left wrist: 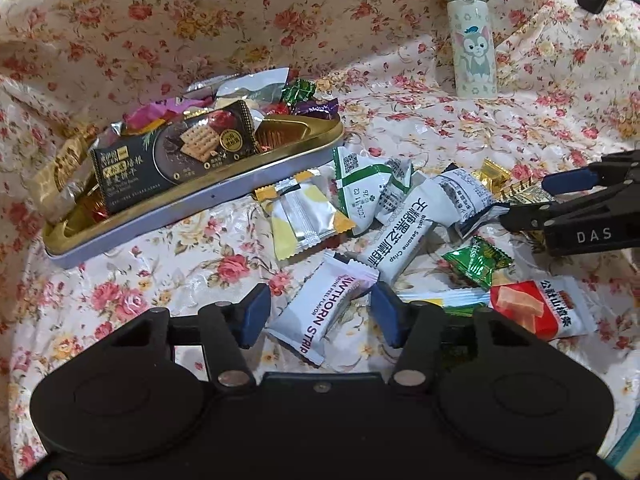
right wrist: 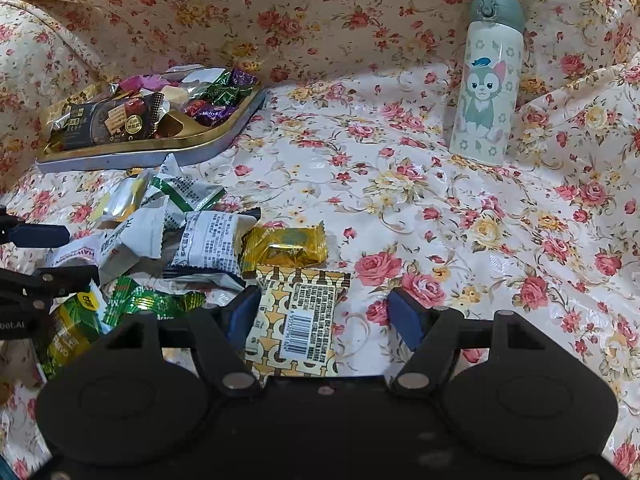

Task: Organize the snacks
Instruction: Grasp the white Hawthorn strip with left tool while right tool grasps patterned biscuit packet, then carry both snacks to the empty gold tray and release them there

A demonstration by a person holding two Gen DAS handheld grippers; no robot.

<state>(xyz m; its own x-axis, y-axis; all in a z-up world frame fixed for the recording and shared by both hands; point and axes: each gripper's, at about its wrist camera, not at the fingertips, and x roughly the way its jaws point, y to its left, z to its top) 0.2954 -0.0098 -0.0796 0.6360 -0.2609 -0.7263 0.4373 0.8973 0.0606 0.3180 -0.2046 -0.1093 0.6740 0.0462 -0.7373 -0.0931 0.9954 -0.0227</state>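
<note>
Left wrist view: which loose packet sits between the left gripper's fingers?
The white Hawthorn Strip packet with purple lettering, lying between the open left gripper; other packets lie beyond.

Two close, downward-angled wrist views, both over the snack pile (left wrist: 400,216).

We see the green packets (right wrist: 76,320) partly hidden behind the left gripper (right wrist: 40,256) at the picture's left edge. Tin (left wrist: 192,204): lower snacks buried under the cracker pack (left wrist: 176,156). Patterned wrapper (right wrist: 296,320) print too small to read.
</note>
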